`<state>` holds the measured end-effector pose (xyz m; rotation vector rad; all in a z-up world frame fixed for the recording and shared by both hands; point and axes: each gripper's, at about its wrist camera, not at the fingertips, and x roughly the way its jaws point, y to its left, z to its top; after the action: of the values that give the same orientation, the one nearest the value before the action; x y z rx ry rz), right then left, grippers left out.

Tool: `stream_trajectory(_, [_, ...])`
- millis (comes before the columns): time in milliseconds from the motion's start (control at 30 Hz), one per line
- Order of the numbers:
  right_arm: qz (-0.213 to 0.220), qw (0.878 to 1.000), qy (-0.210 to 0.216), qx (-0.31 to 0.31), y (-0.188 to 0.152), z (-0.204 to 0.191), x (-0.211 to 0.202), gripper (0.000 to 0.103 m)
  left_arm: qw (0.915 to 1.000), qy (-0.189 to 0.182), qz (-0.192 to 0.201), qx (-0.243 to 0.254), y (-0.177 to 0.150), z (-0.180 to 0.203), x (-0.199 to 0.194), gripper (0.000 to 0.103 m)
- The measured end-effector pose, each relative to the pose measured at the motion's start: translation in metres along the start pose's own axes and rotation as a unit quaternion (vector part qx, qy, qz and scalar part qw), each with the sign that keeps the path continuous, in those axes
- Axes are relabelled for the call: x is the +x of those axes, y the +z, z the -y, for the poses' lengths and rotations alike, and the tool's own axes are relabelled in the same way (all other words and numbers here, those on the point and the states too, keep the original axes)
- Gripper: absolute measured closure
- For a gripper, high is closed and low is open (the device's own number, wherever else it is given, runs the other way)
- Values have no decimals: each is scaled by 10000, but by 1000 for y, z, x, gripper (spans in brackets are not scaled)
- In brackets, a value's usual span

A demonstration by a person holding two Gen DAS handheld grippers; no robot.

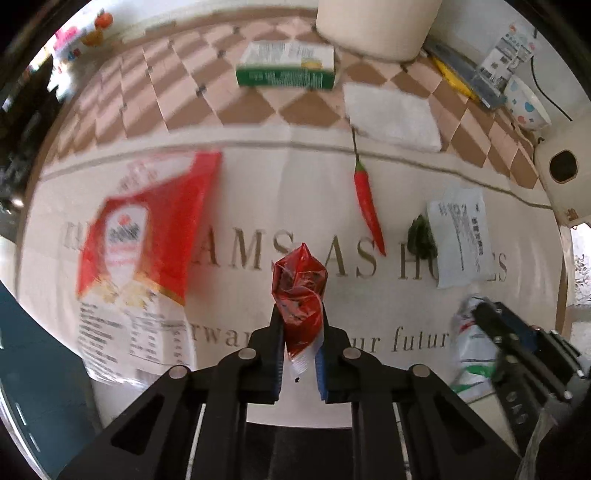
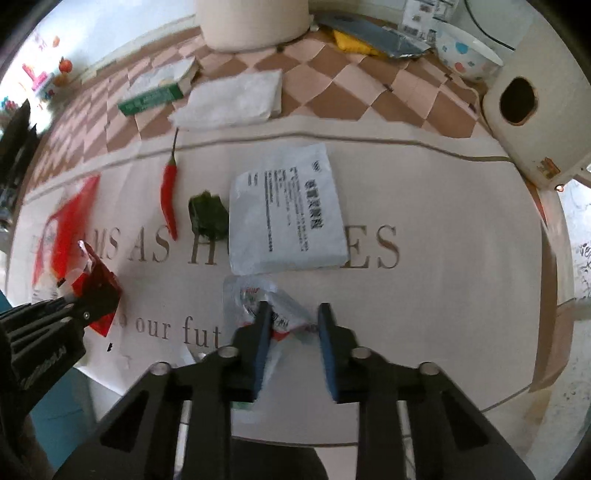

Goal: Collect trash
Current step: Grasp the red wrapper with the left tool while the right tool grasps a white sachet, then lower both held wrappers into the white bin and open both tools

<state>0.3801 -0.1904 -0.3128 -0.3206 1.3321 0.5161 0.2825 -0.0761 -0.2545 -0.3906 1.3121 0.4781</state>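
My left gripper [image 1: 300,317] is shut on a crumpled red wrapper [image 1: 300,291] and holds it above the table; it also shows in the right wrist view [image 2: 98,295]. My right gripper [image 2: 293,314] is open, its jaws around a crumpled white packet with red print [image 2: 264,299], seen too in the left wrist view [image 1: 469,332]. A large red and white bag [image 1: 144,251] lies flat at the left. A white printed pouch [image 2: 288,210] lies ahead of my right gripper, with a green scrap [image 2: 207,216] and a red chili [image 2: 169,192] to its left.
A green and white box [image 1: 286,66], a folded white napkin [image 2: 232,99], a white cylinder [image 2: 253,22], a spotted bowl [image 2: 467,48] and a white appliance with a dark hole [image 2: 532,96] stand at the back. The table edge runs close below both grippers.
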Motion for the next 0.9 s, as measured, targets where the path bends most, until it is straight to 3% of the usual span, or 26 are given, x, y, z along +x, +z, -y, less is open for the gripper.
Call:
stream_trajectory(167, [283,9992,156,216,6,20,-26,87,9984,181,501,167,0,8,-33,95])
stream_trajectory(533, [894,9922,558,663,4,42,-97,87,9895,127,1434,91,-6,-17,-101,96])
stream_trajectory(700, [1129,9891,763,562,-16,15,-129,87,9851,140,1708,-129,-44,-63,-131,96])
stream_trajectory(900, [1075,9873,1156,163,-60,-54,-142,87,9848,141,1608,-639,-108,-140,-143,96])
